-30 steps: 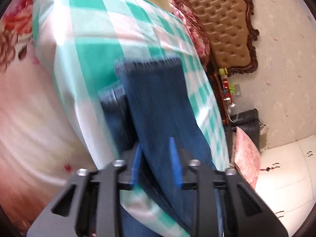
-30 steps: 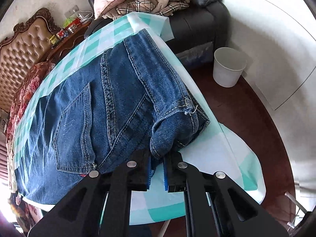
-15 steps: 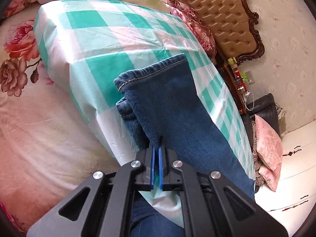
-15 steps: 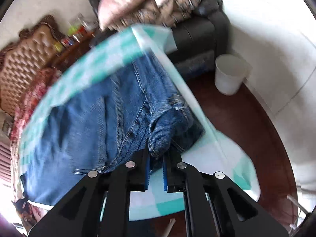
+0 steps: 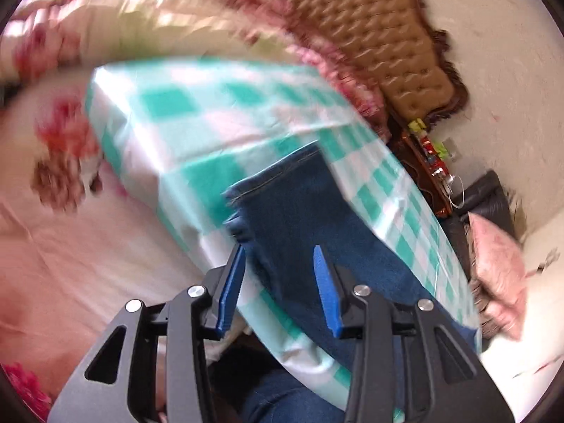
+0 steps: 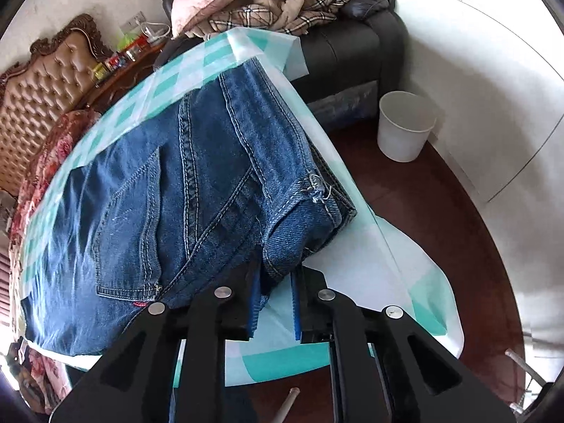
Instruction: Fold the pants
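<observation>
The left wrist view is smeared by motion blur: the floral bedding (image 5: pixel 70 162) and tufted headboard (image 5: pixel 380 46) streak sideways, while the left gripper (image 5: pixel 278 282) stays sharp. The right wrist view is crisp, stitching on the jeans (image 6: pixel 183 183) clear. Daylight is bright and soft; the white wall (image 6: pixel 493 81) at upper right nearly blows out, and glare sheens the checked cloth (image 6: pixel 387 282). Fisheye bending curves both views, with dark corners.
</observation>
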`<state>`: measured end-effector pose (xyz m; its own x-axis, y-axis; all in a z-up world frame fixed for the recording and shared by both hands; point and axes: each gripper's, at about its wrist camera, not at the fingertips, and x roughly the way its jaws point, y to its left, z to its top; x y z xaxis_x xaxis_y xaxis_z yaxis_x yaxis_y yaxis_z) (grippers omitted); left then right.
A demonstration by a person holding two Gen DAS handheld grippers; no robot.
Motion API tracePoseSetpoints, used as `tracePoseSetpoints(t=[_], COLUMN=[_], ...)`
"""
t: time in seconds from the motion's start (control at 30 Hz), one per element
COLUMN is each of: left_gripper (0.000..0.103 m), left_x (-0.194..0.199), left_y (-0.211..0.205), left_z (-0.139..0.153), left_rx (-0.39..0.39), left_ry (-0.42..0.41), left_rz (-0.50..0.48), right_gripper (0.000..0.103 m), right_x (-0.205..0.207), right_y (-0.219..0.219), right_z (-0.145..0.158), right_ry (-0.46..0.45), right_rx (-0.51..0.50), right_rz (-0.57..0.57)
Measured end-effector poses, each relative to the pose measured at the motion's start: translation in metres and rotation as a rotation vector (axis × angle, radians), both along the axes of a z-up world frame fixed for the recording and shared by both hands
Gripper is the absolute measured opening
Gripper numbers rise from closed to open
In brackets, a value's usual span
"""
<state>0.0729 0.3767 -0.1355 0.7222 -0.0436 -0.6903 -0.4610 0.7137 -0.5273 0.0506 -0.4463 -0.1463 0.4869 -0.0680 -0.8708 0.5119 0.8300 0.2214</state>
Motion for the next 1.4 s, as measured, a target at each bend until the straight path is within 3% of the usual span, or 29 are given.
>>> tracePoseSetpoints(t=[0.03, 0.07, 0.1, 0.17, 0.27, 0.37, 0.47, 0.57, 0.63, 0.7, 0.77, 0.87, 0.97, 1.0, 1.03, 1.07, 1.1, 1.13, 1.17, 1.2, 1.27, 1.4], left_gripper=[0.04, 0.043, 0.048, 0.056, 0.062, 0.06, 0.024, 0.021, 0.021, 0.021, 0.018, 0.019, 0.024, 0.025, 0.025, 0.023, 0.01, 0.01, 0.023, 0.036, 0.042, 0.043], left_x=[0.0, 0.004, 0.008, 0.018, 0.042, 0.087, 0.139, 0.18, 0.205, 0.236, 0.263, 0.277, 0.25, 0.239, 0.24, 0.248, 0.265, 0.273, 0.276, 0.272, 0.253, 0.216], left_y=[-0.017, -0.043, -0.068, -0.125, -0.208, -0.297, -0.386, -0.47, -0.52, -0.547, -0.55, -0.536, -0.575, -0.596, -0.609, -0.614, -0.608, -0.6, -0.592, -0.591, -0.597, -0.627], left_z=[0.012, 0.024, 0.032, 0.045, 0.054, 0.061, 0.06, 0.05, 0.031, 0.007, -0.01, 0.004, 0.012, 0.005, -0.004, -0.012, -0.017, -0.014, -0.006, 0.002, 0.016, 0.023], left_rx=[0.06, 0.144, 0.219, 0.371, 0.487, 0.464, 0.359, 0.276, 0.287, 0.318, 0.421, 0.354, 0.339, 0.379, 0.451, 0.527, 0.538, 0.498, 0.512, 0.523, 0.511, 0.438], left_ry=[-0.022, -0.043, -0.059, -0.109, -0.166, -0.217, -0.241, -0.252, -0.203, -0.126, -0.055, -0.116, -0.193, -0.183, -0.158, -0.125, -0.1, -0.102, -0.123, -0.163, -0.257, -0.31], left_rz=[-0.031, -0.093, -0.157, -0.307, -0.55, -0.8, -0.983, -1.173, -1.269, -1.301, -1.207, -1.124, -1.322, -1.403, -1.406, -1.349, -1.24, -1.182, -1.088, -1.066, -1.138, -1.294], right_gripper=[0.017, 0.047, 0.068, 0.071, 0.071, 0.071, 0.074, 0.075, 0.075, 0.075, 0.075, 0.082, 0.085, 0.085, 0.085, 0.085, 0.085, 0.085, 0.085, 0.084, 0.079, 0.073], right_x=[-0.002, -0.007, -0.012, -0.027, -0.036, -0.009, 0.035, 0.076, 0.103, 0.117, 0.125, 0.118, 0.116, 0.115, 0.115, 0.115, 0.115, 0.111, 0.108, 0.104, 0.098, 0.124], right_y=[-0.001, -0.002, -0.004, -0.007, -0.002, 0.027, 0.069, 0.101, 0.105, 0.101, 0.087, 0.069, 0.074, 0.075, 0.075, 0.074, 0.073, 0.074, 0.073, 0.072, 0.069, 0.077], right_z=[0.001, 0.006, 0.012, 0.028, 0.049, 0.065, 0.07, 0.057, 0.04, 0.026, 0.009, -0.007, -0.014, -0.014, -0.014, -0.014, -0.014, -0.012, -0.009, -0.003, 0.015, 0.043], right_ry=[-0.004, 0.006, 0.013, -0.002, -0.008, -0.081, -0.161, -0.187, -0.163, -0.115, -0.04, -0.033, -0.037, -0.039, -0.041, -0.042, -0.039, -0.036, -0.03, -0.035, -0.084, -0.135], right_rx=[0.004, -0.028, -0.077, -0.164, -0.289, -0.363, -0.393, -0.476, -0.464, -0.481, -0.463, -0.371, -0.411, -0.413, -0.41, -0.406, -0.4, -0.4, -0.399, -0.393, -0.371, -0.43], right_rz=[-0.005, -0.037, -0.073, -0.133, -0.207, -0.107, 0.054, 0.148, 0.181, 0.172, 0.132, 0.1, 0.118, 0.117, 0.117, 0.119, 0.123, 0.125, 0.123, 0.12, 0.122, 0.203])
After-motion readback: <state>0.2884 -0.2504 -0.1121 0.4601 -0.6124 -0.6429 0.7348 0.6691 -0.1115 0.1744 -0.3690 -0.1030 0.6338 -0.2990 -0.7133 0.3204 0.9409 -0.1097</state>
